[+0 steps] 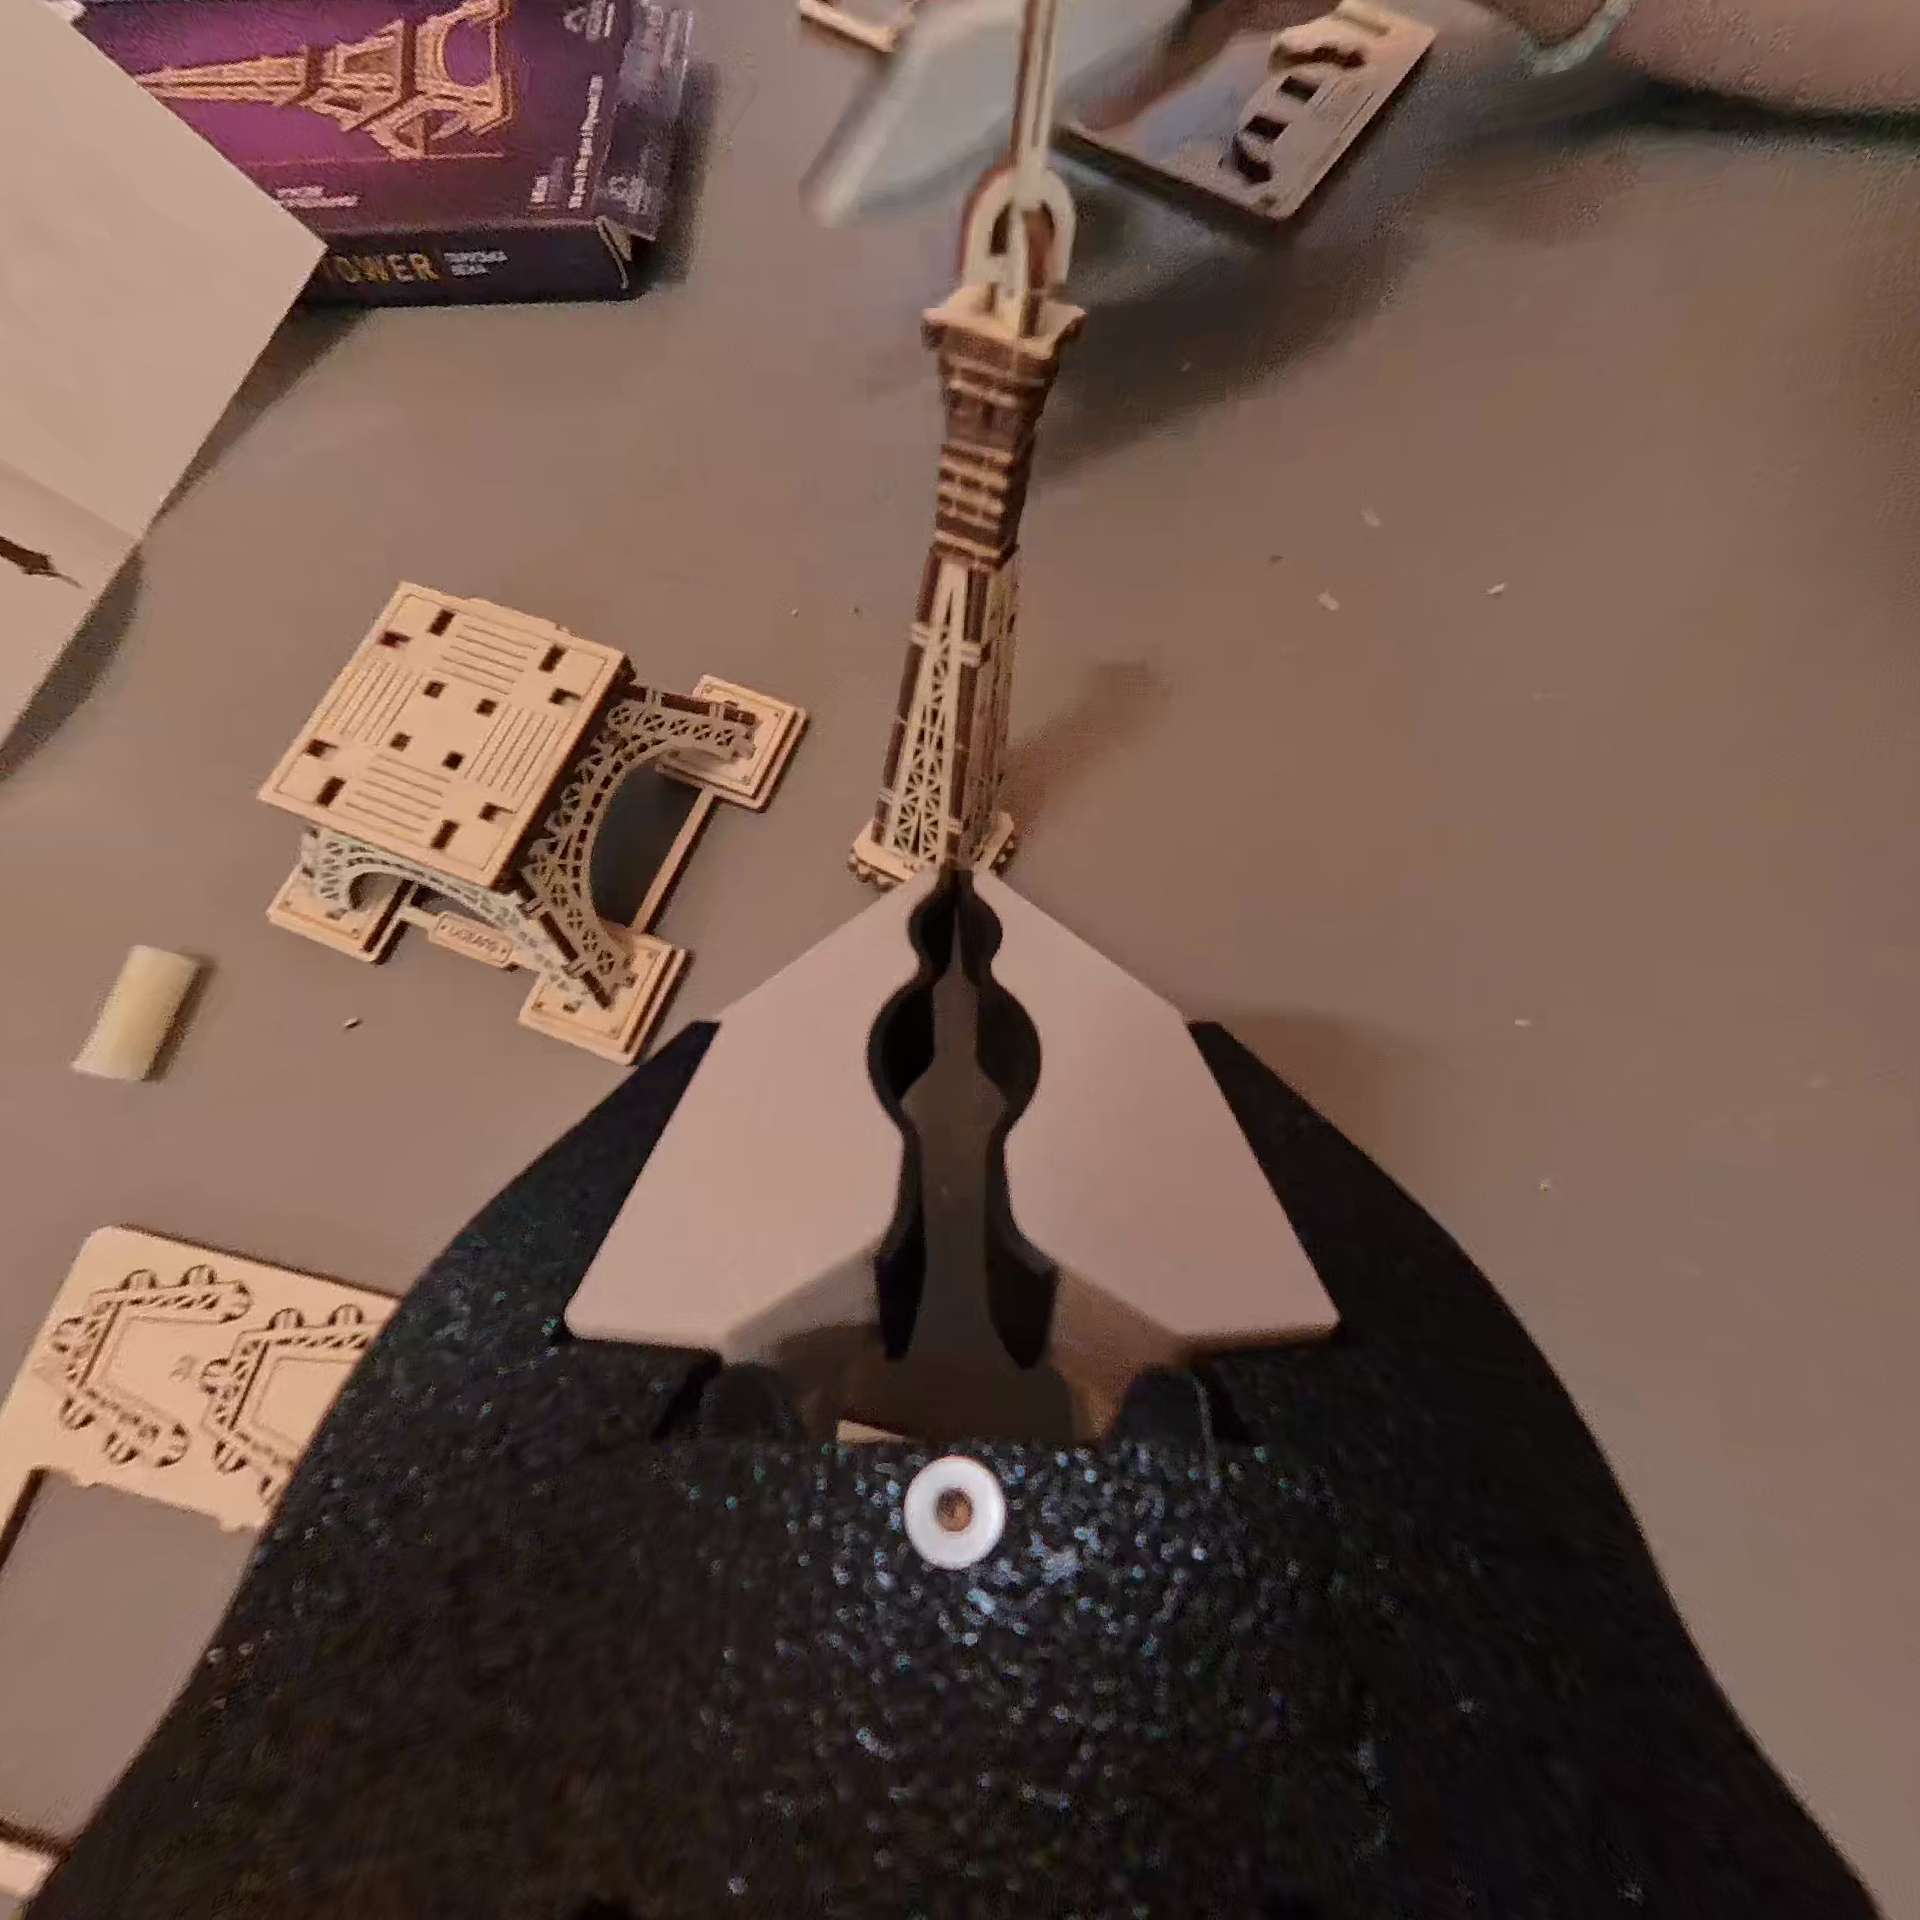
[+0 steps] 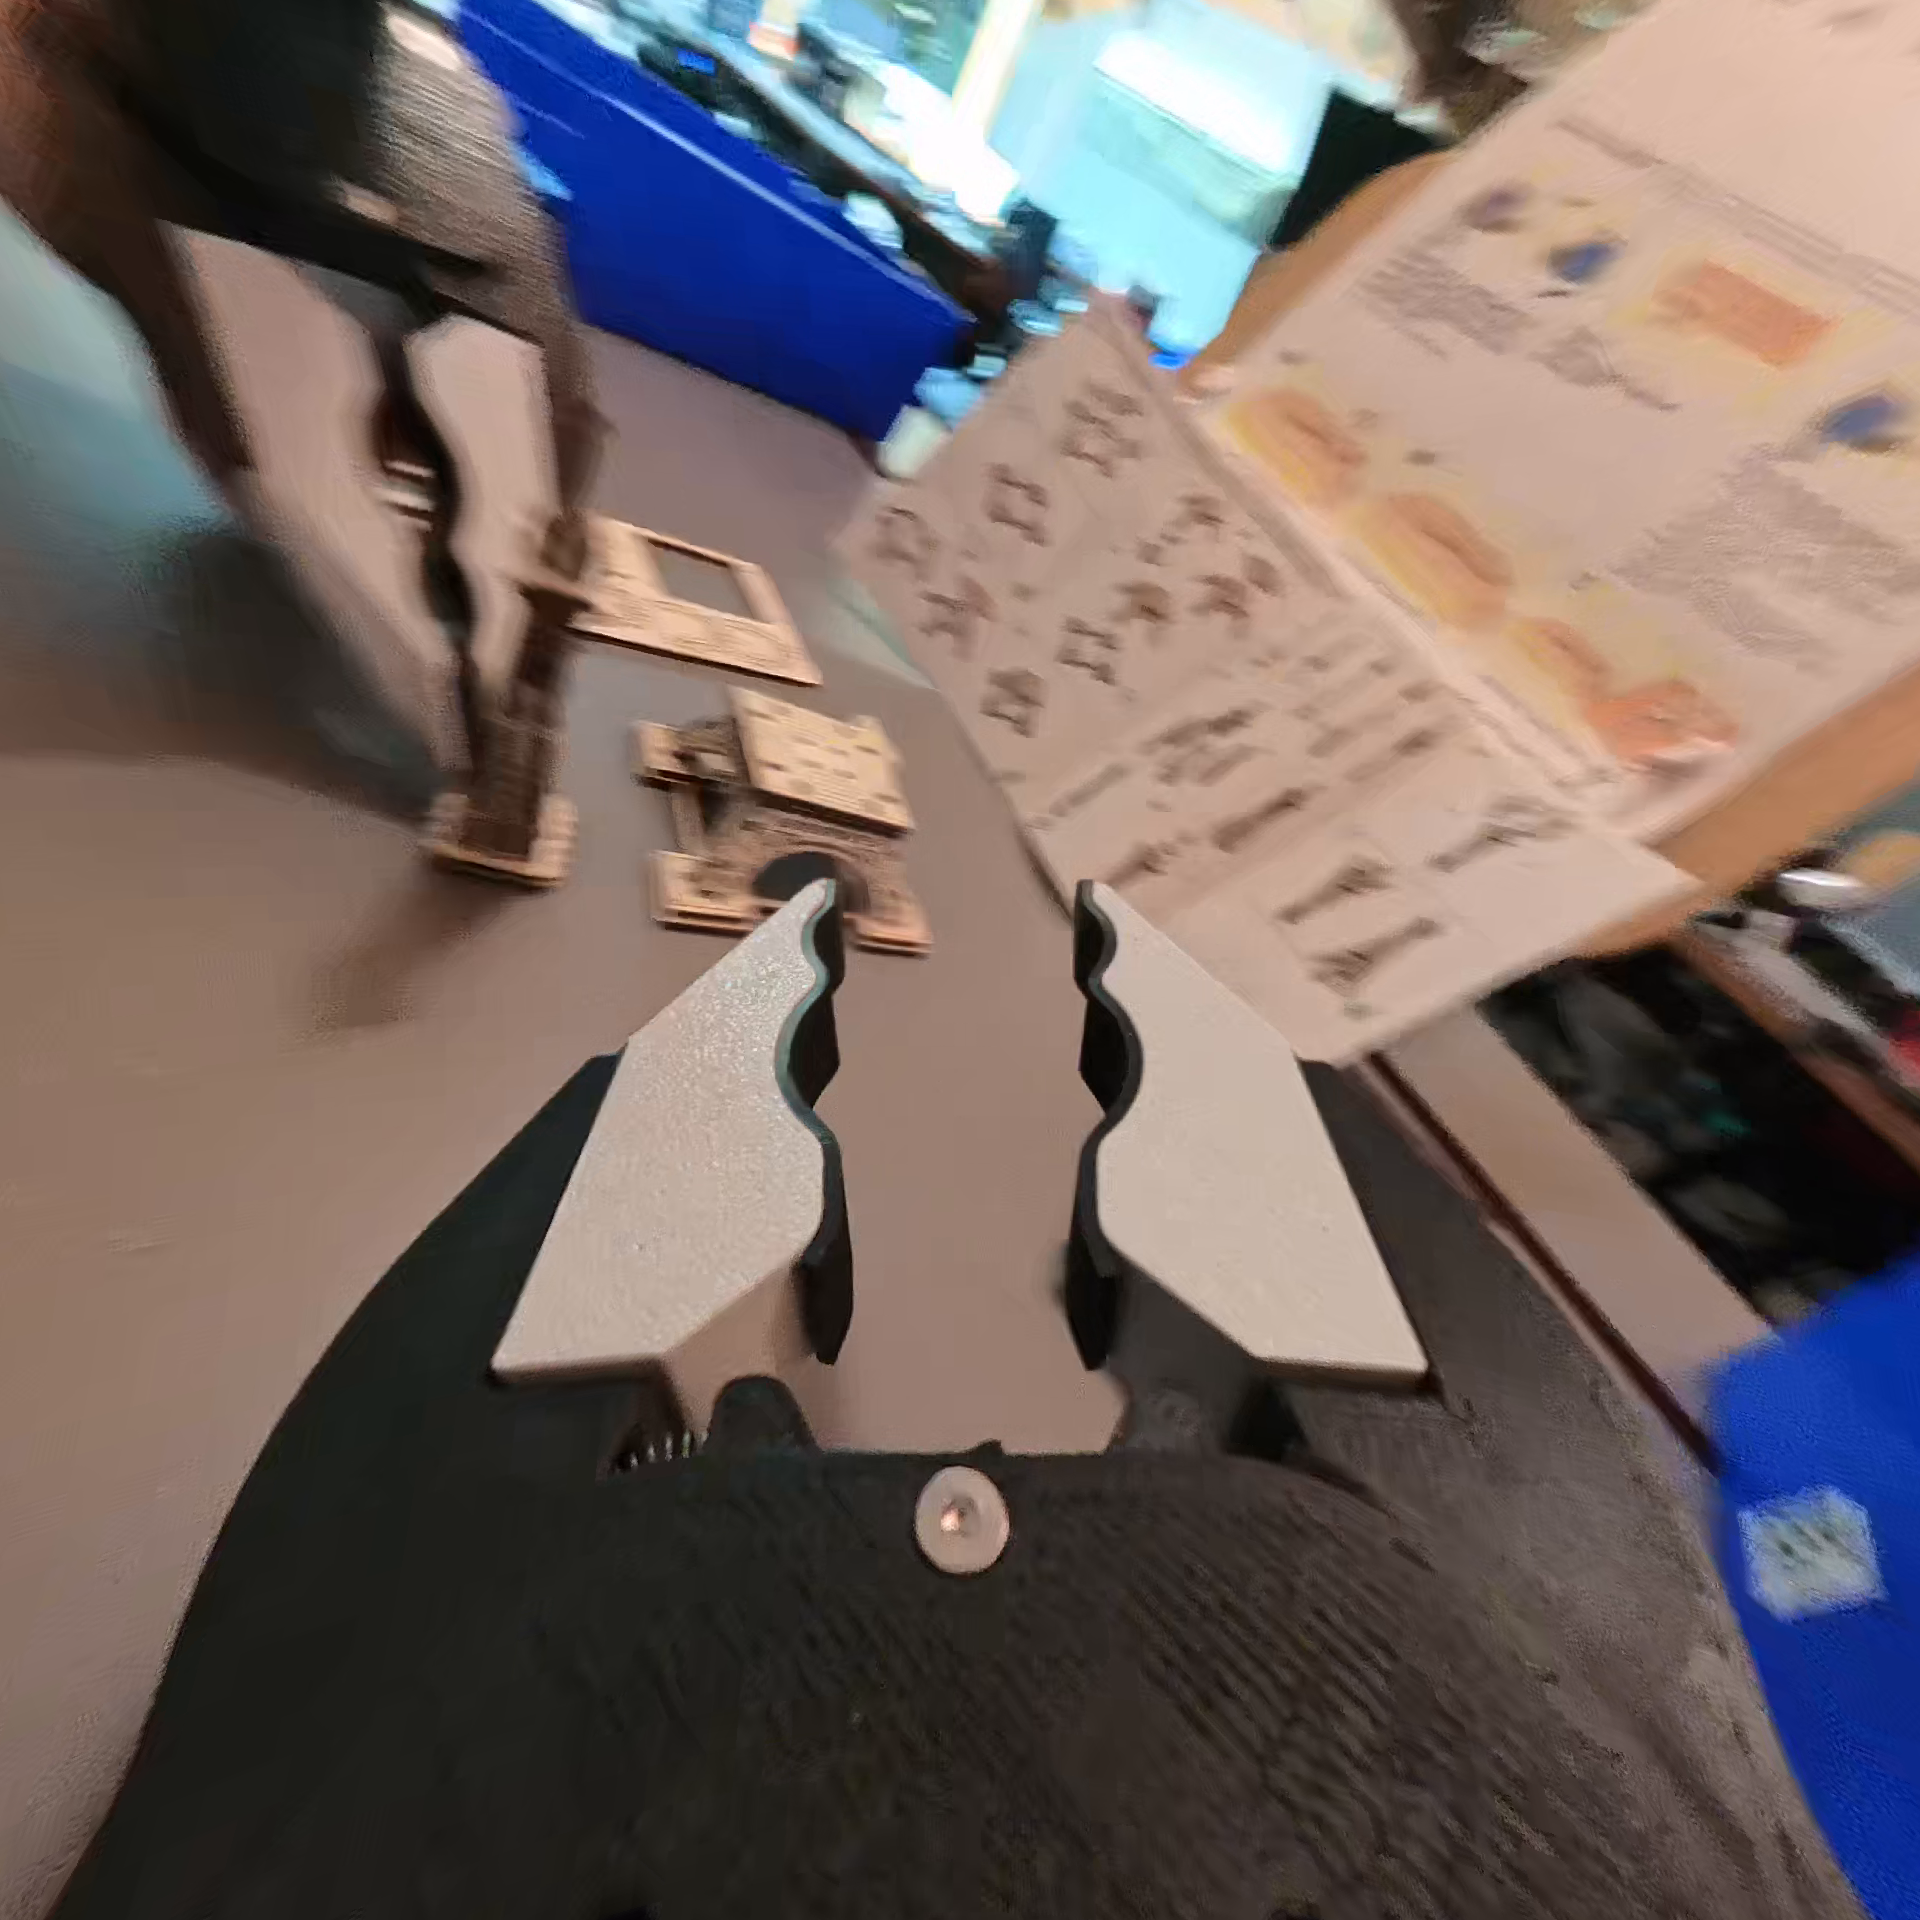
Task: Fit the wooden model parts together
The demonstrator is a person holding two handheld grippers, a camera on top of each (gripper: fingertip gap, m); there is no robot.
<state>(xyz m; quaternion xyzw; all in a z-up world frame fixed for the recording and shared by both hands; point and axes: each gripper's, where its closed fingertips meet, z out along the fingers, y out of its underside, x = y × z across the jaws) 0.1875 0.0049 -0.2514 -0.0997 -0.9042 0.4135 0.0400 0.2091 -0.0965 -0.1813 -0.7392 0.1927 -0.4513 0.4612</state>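
My left gripper (image 1: 952, 885) is shut on the wide end of the wooden tower upper section (image 1: 961, 644). The section points away from me, with its narrow platform and thin spire at the far end. The wooden tower base (image 1: 488, 790), with arches and a slotted square top, sits on the brown table to the left. In the blurred right wrist view, my right gripper (image 2: 956, 904) is open and empty just in front of the base (image 2: 790, 821). The left gripper (image 2: 473, 665) and tower section (image 2: 509, 800) show to its left.
A pale block (image 1: 135, 1013) lies left of the base. Cut-out wooden sheets lie at the bottom left (image 1: 156, 1382) and top right (image 1: 1278, 114). A purple box (image 1: 416, 135) and paper (image 1: 104, 312) are at the top left. An instruction sheet (image 2: 1299, 623) lies to the right. From the left gripper's tips to the pale block (image 1: 135, 1013) is close to 15 centimetres.
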